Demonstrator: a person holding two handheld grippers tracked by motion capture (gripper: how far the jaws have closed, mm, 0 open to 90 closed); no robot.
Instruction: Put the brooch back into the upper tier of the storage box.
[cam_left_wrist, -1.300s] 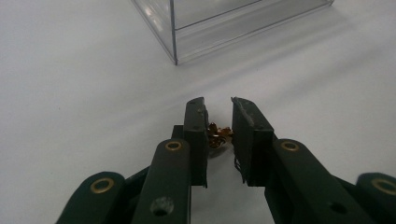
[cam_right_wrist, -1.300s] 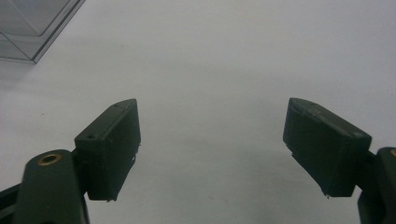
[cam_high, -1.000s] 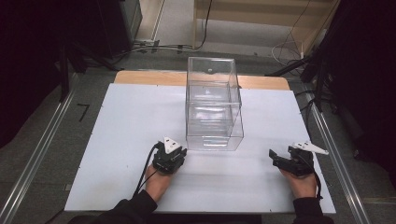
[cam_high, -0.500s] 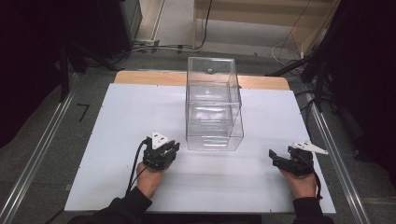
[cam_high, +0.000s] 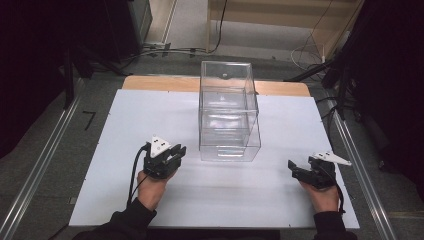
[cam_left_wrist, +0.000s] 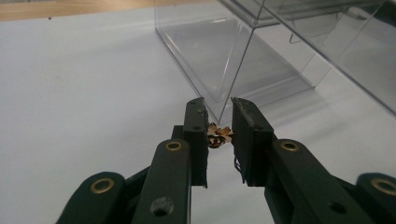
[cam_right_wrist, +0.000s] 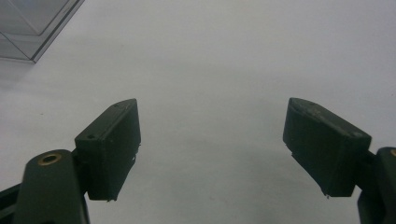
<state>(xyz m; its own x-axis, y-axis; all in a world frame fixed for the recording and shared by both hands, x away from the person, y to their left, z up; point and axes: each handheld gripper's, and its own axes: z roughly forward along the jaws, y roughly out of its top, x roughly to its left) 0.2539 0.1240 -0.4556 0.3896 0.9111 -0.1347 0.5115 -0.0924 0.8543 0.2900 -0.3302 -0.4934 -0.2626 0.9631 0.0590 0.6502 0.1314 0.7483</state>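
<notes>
— Two tools rest on the white bench (cam_high: 120, 130); report the left tool (cam_left_wrist: 219, 119).
— Jaws nearly closed, pinching a small crumpled golden-brown scrap (cam_left_wrist: 218, 136), just beside the near left corner of the clear rectangular plastic box (cam_high: 229, 117) standing mid-bench.
— And the right tool (cam_right_wrist: 212, 140)?
— Jaws spread wide, holding nothing, low over bare bench, well apart from the box at its right side.
</notes>
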